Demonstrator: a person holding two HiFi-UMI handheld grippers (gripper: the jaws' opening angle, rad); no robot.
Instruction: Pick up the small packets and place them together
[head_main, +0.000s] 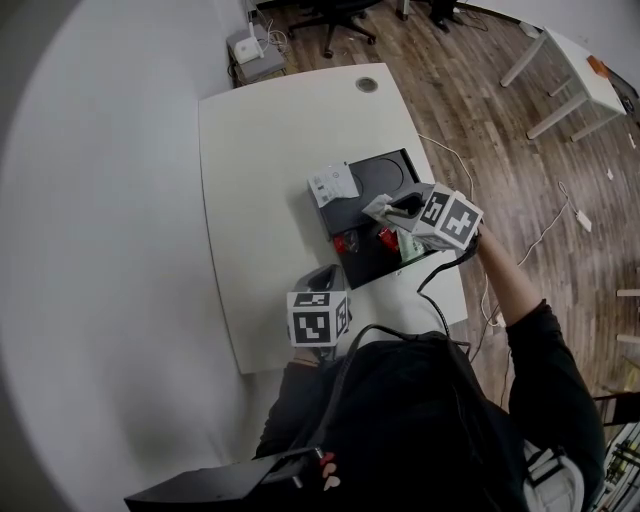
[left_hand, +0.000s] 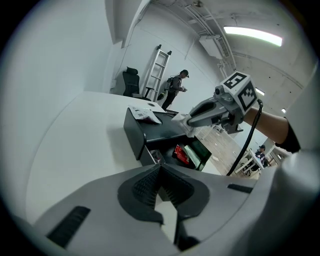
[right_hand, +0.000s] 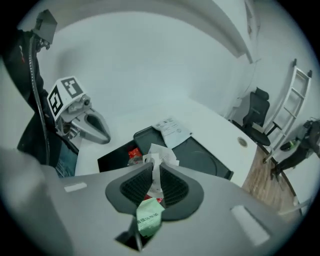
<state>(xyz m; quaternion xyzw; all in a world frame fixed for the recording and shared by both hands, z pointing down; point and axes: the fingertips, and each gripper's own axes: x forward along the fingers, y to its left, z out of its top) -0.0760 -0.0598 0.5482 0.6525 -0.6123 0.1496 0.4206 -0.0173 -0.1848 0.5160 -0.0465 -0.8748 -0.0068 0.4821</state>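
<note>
My right gripper (head_main: 388, 210) hovers over the black box (head_main: 385, 170) and is shut on a small white packet (right_hand: 159, 155). A green packet (right_hand: 148, 216) hangs behind its jaws. In the left gripper view that white packet (left_hand: 180, 120) sits at the right gripper's tip. The box's open compartment holds a red packet (head_main: 345, 242) and a green one (head_main: 408, 247). A white printed sheet (head_main: 333, 184) lies on the box top. My left gripper (head_main: 322, 282) rests near the table's front edge, short of the box, shut with nothing between its pads (left_hand: 150, 182).
The white table (head_main: 270, 130) has a round cable hole (head_main: 367, 85) at the far end. Wood floor, cables, a second white table (head_main: 575, 70) and an office chair (head_main: 335, 20) lie beyond. A person (left_hand: 176, 87) stands by a ladder (left_hand: 157, 70).
</note>
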